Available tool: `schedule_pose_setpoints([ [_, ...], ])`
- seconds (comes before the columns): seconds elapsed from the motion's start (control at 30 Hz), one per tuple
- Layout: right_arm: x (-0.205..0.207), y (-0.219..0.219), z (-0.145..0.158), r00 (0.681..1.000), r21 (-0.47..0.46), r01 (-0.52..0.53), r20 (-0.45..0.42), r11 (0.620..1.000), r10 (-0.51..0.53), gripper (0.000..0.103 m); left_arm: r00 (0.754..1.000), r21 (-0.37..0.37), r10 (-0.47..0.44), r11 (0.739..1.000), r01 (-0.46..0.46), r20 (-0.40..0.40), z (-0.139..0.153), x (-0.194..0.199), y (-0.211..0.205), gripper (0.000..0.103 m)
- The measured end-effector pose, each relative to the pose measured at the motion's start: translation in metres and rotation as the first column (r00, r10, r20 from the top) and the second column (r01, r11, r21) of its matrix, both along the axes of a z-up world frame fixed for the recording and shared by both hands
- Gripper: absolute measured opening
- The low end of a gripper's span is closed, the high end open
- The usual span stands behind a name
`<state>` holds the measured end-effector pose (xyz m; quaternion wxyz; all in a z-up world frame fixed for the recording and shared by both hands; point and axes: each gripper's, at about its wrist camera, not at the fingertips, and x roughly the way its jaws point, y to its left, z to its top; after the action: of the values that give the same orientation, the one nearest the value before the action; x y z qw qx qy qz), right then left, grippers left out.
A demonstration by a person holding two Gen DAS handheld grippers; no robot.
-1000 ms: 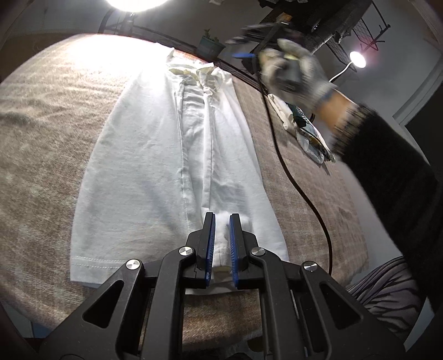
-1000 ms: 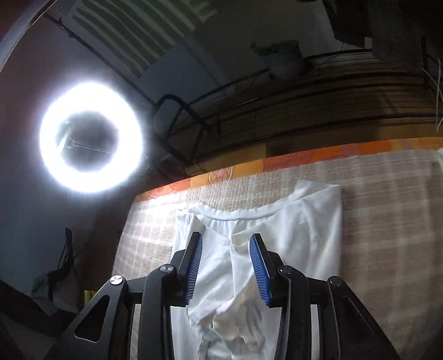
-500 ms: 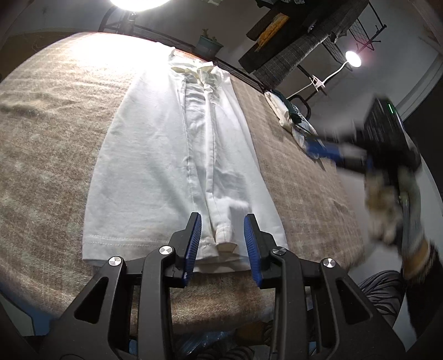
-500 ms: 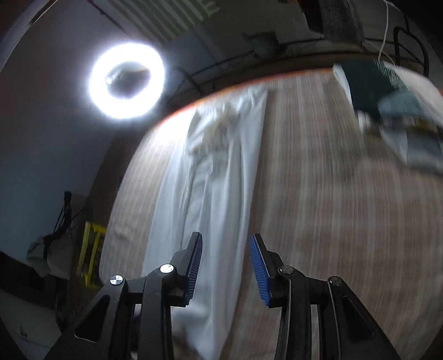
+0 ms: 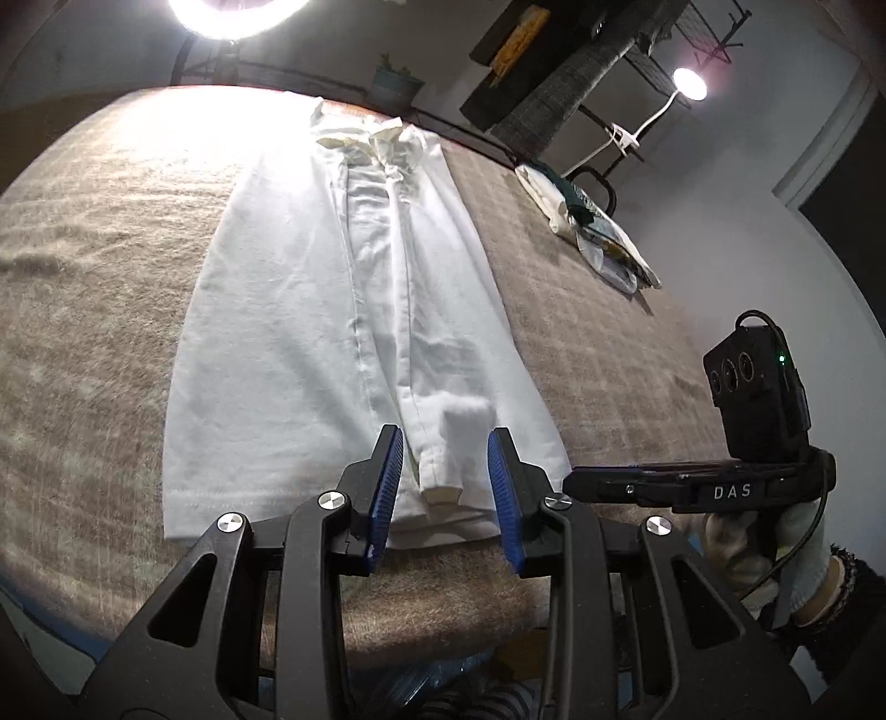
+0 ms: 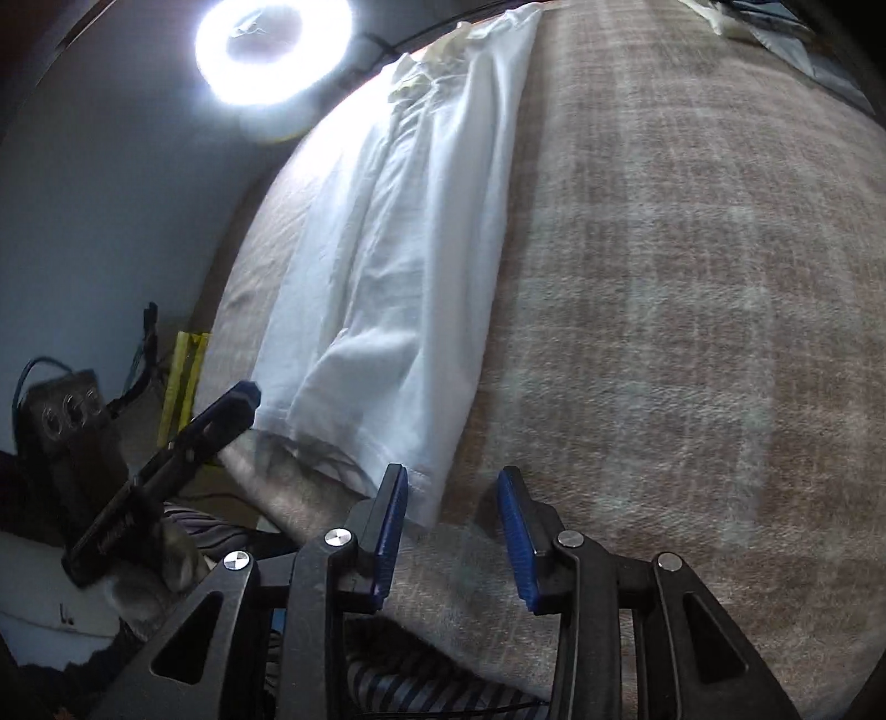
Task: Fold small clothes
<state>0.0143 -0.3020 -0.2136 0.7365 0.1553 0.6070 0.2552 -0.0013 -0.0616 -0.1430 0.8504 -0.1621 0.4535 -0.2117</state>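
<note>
A white garment [image 5: 343,332] lies lengthwise on the beige plaid blanket [image 5: 99,288], both sides folded in toward the middle, collar at the far end. My left gripper [image 5: 443,443] hovers open just above the near hem, a sleeve cuff [image 5: 440,490] showing between its jaws, untouched. From the right view it is a dark arm [image 6: 243,396] left of the hem. My right gripper [image 6: 451,482] is open with jaws closing slightly. Bare blanket [image 6: 664,332] lies between them, and the garment's near right corner [image 6: 426,487] is by its left finger. In the left view, a gloved hand holds it [image 5: 576,483] beside the hem.
A small pile of folded clothes [image 5: 592,232] sits at the blanket's far right. A ring light [image 5: 232,11] glares beyond the collar end, and a desk lamp [image 5: 689,83] shines at the back right. The blanket's near edge drops off just below both grippers, with striped fabric [image 6: 387,687] underneath.
My left gripper has opened and let go of the fabric at the hem. The right gripper swept from the collar end back to the near edge, right of the garment.
</note>
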Motion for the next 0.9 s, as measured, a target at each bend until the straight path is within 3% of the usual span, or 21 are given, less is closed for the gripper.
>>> schedule_pose_setpoints([
  [0.17, 0.0, -0.004, -0.004, 1.0, 0.023, 0.01, -0.014, 1.0, -0.009, 0.032, 0.997, 0.127, -0.069, 0.989, 0.071, -0.018, -0.012, 0.012, -0.024, 0.03],
  [0.2, 0.0, -0.005, -0.004, 1.0, 0.027, 0.01, -0.015, 1.0, -0.01, 0.032, 0.997, 0.149, -0.076, 0.986, 0.079, -0.026, -0.017, 0.015, -0.028, 0.026],
  [0.23, -0.003, -0.007, -0.004, 1.0, 0.032, 0.012, -0.016, 0.999, -0.012, 0.032, 0.996, 0.166, -0.084, 0.982, 0.088, -0.029, -0.021, 0.016, -0.031, 0.008],
  [0.33, -0.002, -0.011, -0.004, 0.999, 0.055, 0.022, -0.025, 0.998, -0.02, 0.034, 0.995, 0.191, -0.101, 0.977, 0.1, -0.006, -0.024, 0.014, -0.037, 0.002],
  [0.53, -0.004, -0.019, -0.006, 0.998, 0.136, 0.04, -0.05, 0.99, -0.034, 0.054, 1.0, 0.046, -0.018, 0.999, 0.018, 0.012, -0.005, 0.007, -0.012, 0.001],
  [0.67, -0.005, -0.02, -0.008, 0.998, 0.16, 0.049, -0.056, 0.986, -0.04, 0.055, 1.0, 0.068, -0.028, 0.997, 0.028, -0.003, -0.012, 0.007, -0.011, 0.001],
  [0.7, -0.005, -0.019, -0.007, 0.998, 0.162, 0.048, -0.054, 0.986, -0.039, 0.05, 1.0, 0.083, -0.028, 0.996, 0.029, -0.015, -0.017, 0.008, -0.013, 0.001],
  [0.73, -0.004, -0.019, -0.007, 0.998, 0.155, 0.043, -0.05, 0.987, -0.036, 0.024, 0.999, 0.091, -0.026, 0.995, 0.028, -0.027, -0.022, 0.008, -0.015, 0.001],
  [0.8, -0.002, -0.013, -0.012, 0.998, 0.091, 0.016, -0.061, 0.996, -0.01, 0.002, 0.999, 0.088, -0.017, 0.996, 0.02, -0.038, -0.024, 0.007, -0.013, 0.002],
  [0.87, -0.006, -0.009, -0.01, 0.999, 0.064, 0.009, -0.047, 0.998, -0.006, 0.0, 1.0, 0.071, -0.008, 0.997, 0.009, -0.02, -0.014, 0.002, -0.008, 0.001],
  [0.9, -0.008, -0.008, -0.004, 1.0, 0.056, -0.001, -0.029, 0.998, 0.003, 0.0, 1.0, 0.103, -0.009, 0.995, 0.008, 0.013, -0.008, 0.0, -0.008, 0.001],
])
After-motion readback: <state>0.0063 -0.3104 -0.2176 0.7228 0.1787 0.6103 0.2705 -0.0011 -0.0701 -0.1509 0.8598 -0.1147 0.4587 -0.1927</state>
